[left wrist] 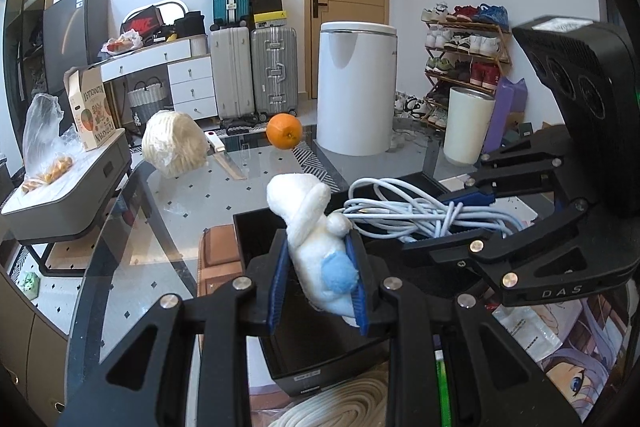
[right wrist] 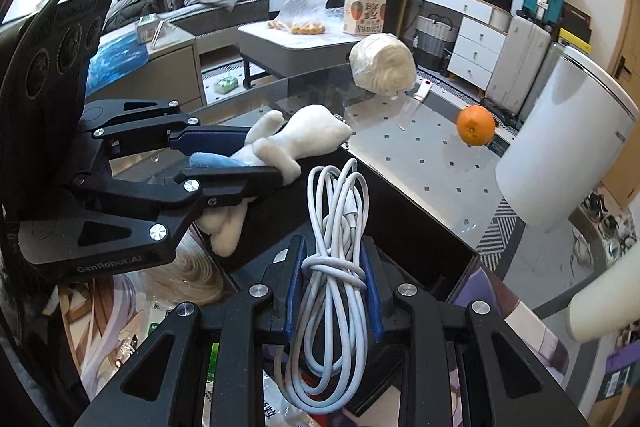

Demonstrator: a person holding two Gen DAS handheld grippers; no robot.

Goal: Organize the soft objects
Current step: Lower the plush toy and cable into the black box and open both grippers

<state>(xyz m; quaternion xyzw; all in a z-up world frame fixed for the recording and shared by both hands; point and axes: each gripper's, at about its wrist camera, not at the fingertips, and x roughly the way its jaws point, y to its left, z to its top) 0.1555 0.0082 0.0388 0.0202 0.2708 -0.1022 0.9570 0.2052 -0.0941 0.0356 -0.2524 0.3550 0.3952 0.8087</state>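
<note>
Left hand-held gripper [left wrist: 318, 291], tilted downward, clamps one white plush toy [left wrist: 316, 247] between its blue pads above one black box [left wrist: 256, 227] on the glass surface [left wrist: 180, 195]; one orange [left wrist: 284, 131] sits beyond. Right hand-held gripper [right wrist: 334, 291], angled steeply down, pinches one coiled white cable [right wrist: 336, 267] over the same box [right wrist: 400, 211].

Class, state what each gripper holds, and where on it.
Left gripper: white plush toy, clamped around its body. Right gripper: coiled white cable, clamped at its knotted middle.
</note>
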